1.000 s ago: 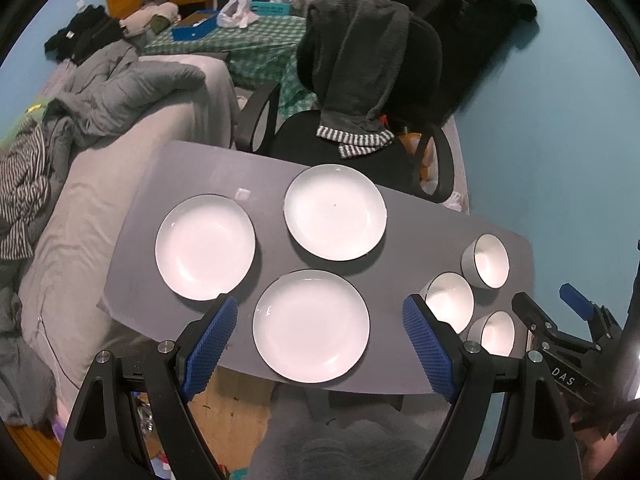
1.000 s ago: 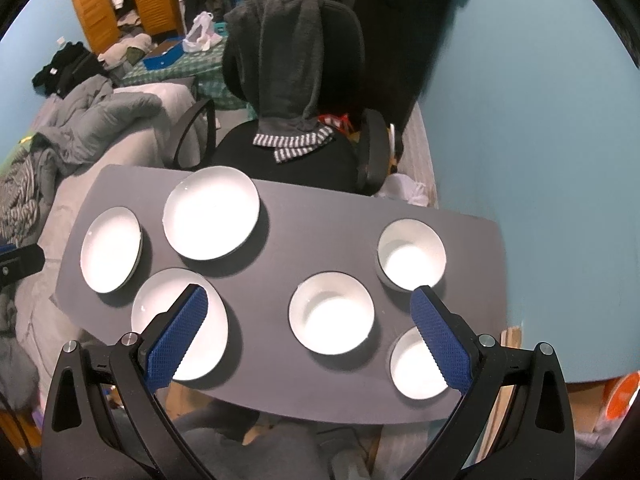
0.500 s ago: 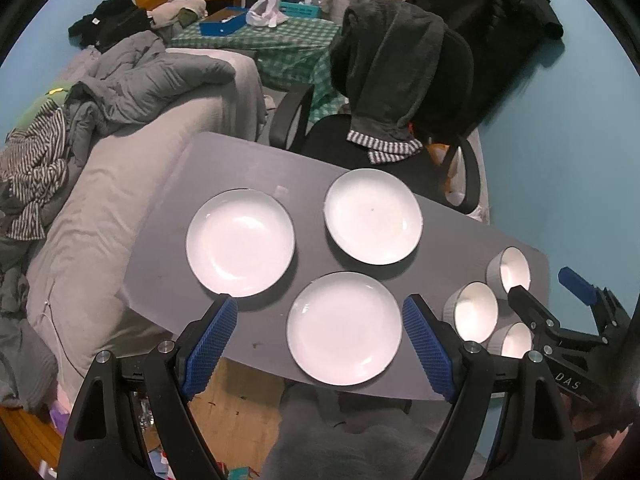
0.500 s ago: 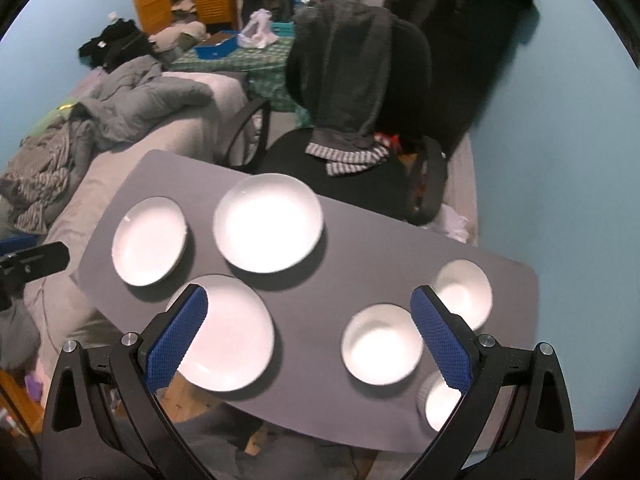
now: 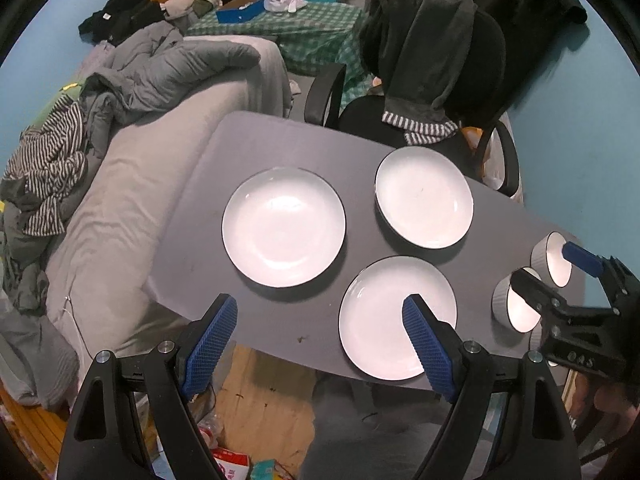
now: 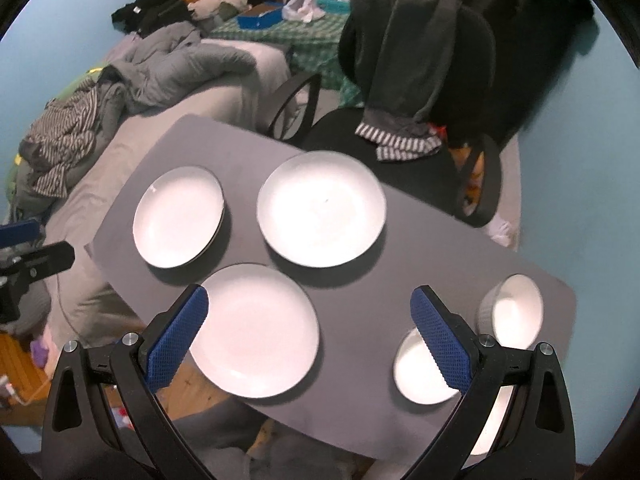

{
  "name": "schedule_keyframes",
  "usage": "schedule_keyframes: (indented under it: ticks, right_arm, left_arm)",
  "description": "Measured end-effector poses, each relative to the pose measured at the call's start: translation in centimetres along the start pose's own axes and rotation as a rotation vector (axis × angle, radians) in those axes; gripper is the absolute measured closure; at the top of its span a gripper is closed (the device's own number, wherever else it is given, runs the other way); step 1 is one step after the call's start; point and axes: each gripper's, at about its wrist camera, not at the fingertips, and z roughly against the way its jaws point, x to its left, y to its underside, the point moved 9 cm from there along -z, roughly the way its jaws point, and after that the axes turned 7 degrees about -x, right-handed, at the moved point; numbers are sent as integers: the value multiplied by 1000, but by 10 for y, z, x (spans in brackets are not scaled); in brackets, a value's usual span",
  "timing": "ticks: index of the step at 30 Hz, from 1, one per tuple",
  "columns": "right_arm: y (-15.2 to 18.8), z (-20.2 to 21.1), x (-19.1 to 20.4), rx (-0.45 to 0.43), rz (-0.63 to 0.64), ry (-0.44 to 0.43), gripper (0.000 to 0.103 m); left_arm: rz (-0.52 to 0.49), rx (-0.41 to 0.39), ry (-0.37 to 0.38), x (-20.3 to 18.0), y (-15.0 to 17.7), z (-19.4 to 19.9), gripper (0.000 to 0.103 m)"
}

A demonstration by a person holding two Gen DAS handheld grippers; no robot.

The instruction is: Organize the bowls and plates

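Note:
Three white plates lie on the grey table [image 5: 248, 148]: a left plate [image 5: 283, 226], a far plate [image 5: 424, 197] and a near plate [image 5: 394, 318]. White bowls stand at the table's right end, a far bowl [image 5: 554, 258] and a nearer bowl [image 5: 514, 304]. My left gripper [image 5: 320, 338] is open and empty, above the table's near edge. My right gripper [image 6: 308, 338] is open and empty over the near plate [image 6: 256, 330]. The right wrist view also shows the left plate [image 6: 178, 222], far plate [image 6: 322, 208] and bowls [image 6: 514, 312] [image 6: 416, 372]. A third bowl is mostly hidden behind the fingers.
A black office chair [image 5: 424, 92] draped with dark clothes stands behind the table. A grey bed [image 5: 132, 168] with heaped clothing lies to the left. A blue wall [image 5: 580, 128] is at the right. Clutter lies on the floor under the near edge.
Both grippers have shifted left, so the plates and bowls slid right in both views. Both stay open and empty. The dishes have not moved on the table.

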Motion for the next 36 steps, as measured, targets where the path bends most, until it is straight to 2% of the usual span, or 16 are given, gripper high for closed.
schedule_keyframes:
  ticks: [11, 26, 32, 36]
  right_arm:
    - [23, -52, -7, 87, -26, -20, 3]
    - [36, -87, -1, 108, 61, -25, 3]
    - [44, -103, 4, 127, 86, -47, 3]
    - [56, -114, 5, 153, 124, -53, 7]
  left_arm:
    - [70, 56, 29, 13, 33, -37, 17]
    - [62, 81, 42, 3, 55, -81, 17]
    - [94, 112, 68, 4, 69, -104, 17]
    - [102, 145, 73, 5, 83, -119, 17]
